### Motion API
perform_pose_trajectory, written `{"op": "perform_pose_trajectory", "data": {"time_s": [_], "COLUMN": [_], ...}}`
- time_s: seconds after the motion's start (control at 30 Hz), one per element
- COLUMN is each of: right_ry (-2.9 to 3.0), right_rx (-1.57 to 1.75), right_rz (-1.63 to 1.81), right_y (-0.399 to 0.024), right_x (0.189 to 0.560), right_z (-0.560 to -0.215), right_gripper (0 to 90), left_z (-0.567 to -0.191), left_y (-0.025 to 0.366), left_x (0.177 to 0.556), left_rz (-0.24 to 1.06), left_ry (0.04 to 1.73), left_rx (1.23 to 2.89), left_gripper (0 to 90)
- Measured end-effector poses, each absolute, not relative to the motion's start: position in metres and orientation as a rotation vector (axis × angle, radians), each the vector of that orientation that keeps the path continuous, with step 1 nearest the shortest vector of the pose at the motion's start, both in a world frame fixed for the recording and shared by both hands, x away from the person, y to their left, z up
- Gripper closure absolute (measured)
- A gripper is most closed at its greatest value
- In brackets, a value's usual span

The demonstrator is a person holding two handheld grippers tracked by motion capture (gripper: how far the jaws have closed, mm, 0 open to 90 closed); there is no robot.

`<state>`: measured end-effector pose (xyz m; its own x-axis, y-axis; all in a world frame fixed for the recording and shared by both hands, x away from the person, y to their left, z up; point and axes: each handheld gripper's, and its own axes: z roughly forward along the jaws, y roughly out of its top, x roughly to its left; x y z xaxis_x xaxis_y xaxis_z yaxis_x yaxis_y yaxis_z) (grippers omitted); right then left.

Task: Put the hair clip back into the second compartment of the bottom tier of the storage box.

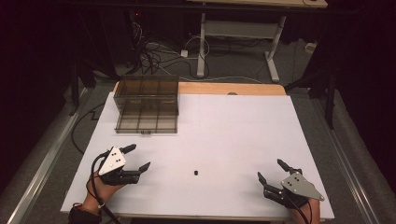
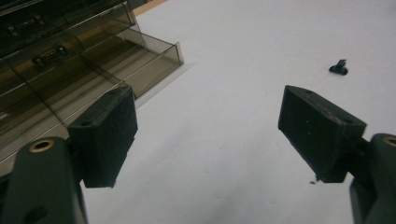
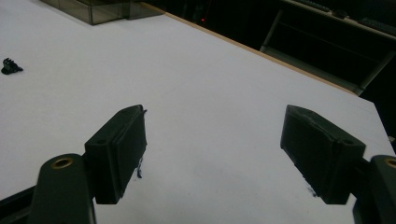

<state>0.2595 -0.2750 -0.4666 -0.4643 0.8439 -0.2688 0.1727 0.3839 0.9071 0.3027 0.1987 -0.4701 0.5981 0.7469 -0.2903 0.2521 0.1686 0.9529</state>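
- While both sets of tongs rest low at my edge of the tabletop (image 1: 224,126), I take the small black part (image 1: 196,172) as my landmark; it lies alone on the white sheet, roughly midway between them.
- Left tongs (image 1: 138,157) sit to the left of the black part, jaws spread wide and holding nothing. I judge they are parked this way so either one can go for the part without the other in its path.
- In the left gripper view the black part (image 2: 338,68) lies ahead and to the right of the released jaws, well apart from them, so no reach is committed yet.
- Right tongs (image 1: 270,170) sit to the right of the black part, also released and empty, jaws angled up the tabletop.
- In the right gripper view the black part (image 3: 10,66) lies far off to the left, so I judge this side would need a bigger turn to line up.
- Beyond the black part and to its left stands the smoky clear drawer box (image 1: 147,103), its lower drawer pulled out toward me. I read that open drawer as the likely place for the part; what its compartments hold is too dim to tell.
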Motion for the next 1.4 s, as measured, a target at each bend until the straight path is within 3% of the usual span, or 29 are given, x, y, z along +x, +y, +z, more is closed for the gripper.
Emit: {"op": "perform_pose_trajectory", "data": {"time_s": [0.57, 0.8, 1.03, 1.4], "right_ry": [1.894, 1.895, 1.907, 1.922], "right_rx": [0.870, 0.875, 0.870, 0.869], "right_rz": [1.081, 1.075, 1.067, 1.058], "right_y": [-0.272, -0.272, -0.270, -0.269], "right_x": [0.262, 0.263, 0.263, 0.264], "right_z": [-0.469, -0.469, -0.470, -0.472], "right_gripper": [22.7, 22.7, 22.7, 22.7], "left_z": [-0.476, -0.464, -0.459, -0.477], "left_y": [0.178, 0.147, 0.108, 0.058], "left_x": [0.304, 0.303, 0.302, 0.311], "left_rz": [0.400, 0.292, 0.120, -0.001], "left_ry": [0.994, 0.966, 0.935, 0.876], "left_rx": [1.540, 1.624, 1.685, 1.834], "left_gripper": [21.2, 24.2, 32.3, 47.2]}}
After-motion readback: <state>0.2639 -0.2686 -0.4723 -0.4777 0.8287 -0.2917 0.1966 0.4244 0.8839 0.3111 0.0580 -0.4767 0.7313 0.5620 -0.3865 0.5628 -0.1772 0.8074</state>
